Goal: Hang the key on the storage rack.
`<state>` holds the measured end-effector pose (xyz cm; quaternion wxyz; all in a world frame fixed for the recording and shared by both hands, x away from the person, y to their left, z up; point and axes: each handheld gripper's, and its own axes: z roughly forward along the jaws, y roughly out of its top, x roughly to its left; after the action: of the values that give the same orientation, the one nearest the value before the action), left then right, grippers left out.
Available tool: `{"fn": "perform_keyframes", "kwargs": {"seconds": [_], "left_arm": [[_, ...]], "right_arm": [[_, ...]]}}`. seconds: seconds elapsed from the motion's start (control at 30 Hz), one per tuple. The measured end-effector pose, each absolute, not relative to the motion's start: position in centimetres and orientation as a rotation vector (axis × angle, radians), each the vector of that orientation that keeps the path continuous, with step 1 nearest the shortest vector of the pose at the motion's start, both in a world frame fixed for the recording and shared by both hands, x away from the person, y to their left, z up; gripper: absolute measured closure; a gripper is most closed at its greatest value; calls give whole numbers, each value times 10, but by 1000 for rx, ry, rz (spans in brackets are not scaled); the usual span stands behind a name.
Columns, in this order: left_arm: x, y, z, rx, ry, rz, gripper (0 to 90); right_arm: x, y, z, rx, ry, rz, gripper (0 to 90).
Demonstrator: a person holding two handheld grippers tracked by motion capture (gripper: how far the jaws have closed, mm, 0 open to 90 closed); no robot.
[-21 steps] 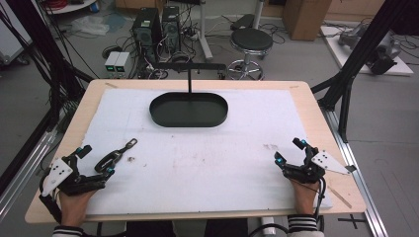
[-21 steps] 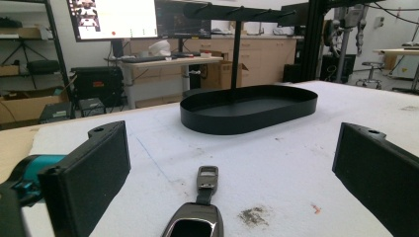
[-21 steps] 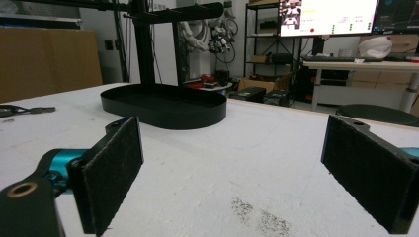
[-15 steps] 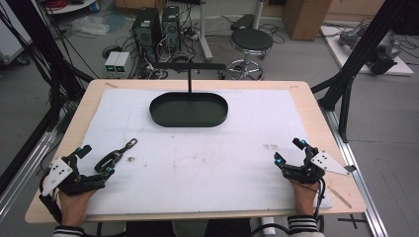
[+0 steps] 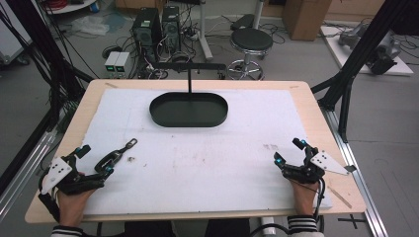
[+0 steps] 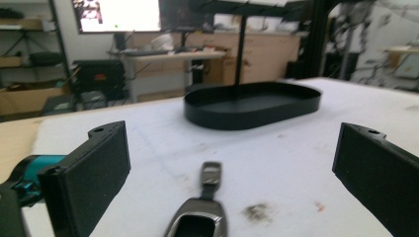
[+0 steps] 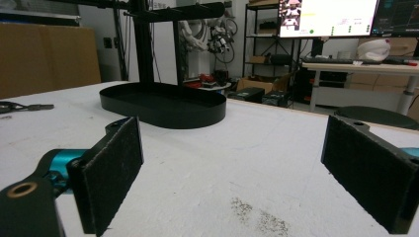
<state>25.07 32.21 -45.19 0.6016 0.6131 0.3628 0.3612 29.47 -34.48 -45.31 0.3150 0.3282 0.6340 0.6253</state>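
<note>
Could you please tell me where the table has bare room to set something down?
The widest free patch is the white mat between the black tray and the near edge, from the metal clip across to the right tool. The mat right of the tray is bare too. It is crowded only around the clip, between the open left tool's jaws.

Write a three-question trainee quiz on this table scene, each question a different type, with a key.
1. True or false: the black oval tray has something lying in it.
2. Multiple choice: the small metal clasp lies nearest to which? A) the left gripper B) the right gripper C) the tray's upright post
3. Fill in: the jaws of both grippers stand ____.

Key
1. False: in the high view and both gripper views, its floor looks bare.
2. A: in the left gripper view the clasp lies between that gripper's jaws, untouched.
3. Open: each gripper view shows a wide gap between the pads.
</note>
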Motion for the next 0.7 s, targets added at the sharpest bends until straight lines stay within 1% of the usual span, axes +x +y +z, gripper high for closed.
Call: {"fn": "perform_keyframes", "kwargs": {"seconds": [0.03, 0.07, 0.27, 0.47, 0.63, 0.7], "left_arm": [[252, 325, -449, 1484, 840, 865, 17], [252, 327, -447, 1505, 839, 873, 17], [258, 337, -425, 1563, 843, 810, 17], [272, 341, -400, 1682, 866, 719, 17], [281, 341, -387, 1760, 878, 711, 17], [289, 341, -379, 1814, 887, 659, 17]], "right_arm": [[295, -345, -453, 864, 1669, 1649, 81], [295, -345, -453, 864, 1669, 1650, 81], [295, -344, -453, 873, 1679, 1643, 81], [295, -344, -453, 874, 1680, 1640, 81], [295, -344, -453, 873, 1682, 1639, 81], [295, -344, -453, 872, 1682, 1641, 81]]}}
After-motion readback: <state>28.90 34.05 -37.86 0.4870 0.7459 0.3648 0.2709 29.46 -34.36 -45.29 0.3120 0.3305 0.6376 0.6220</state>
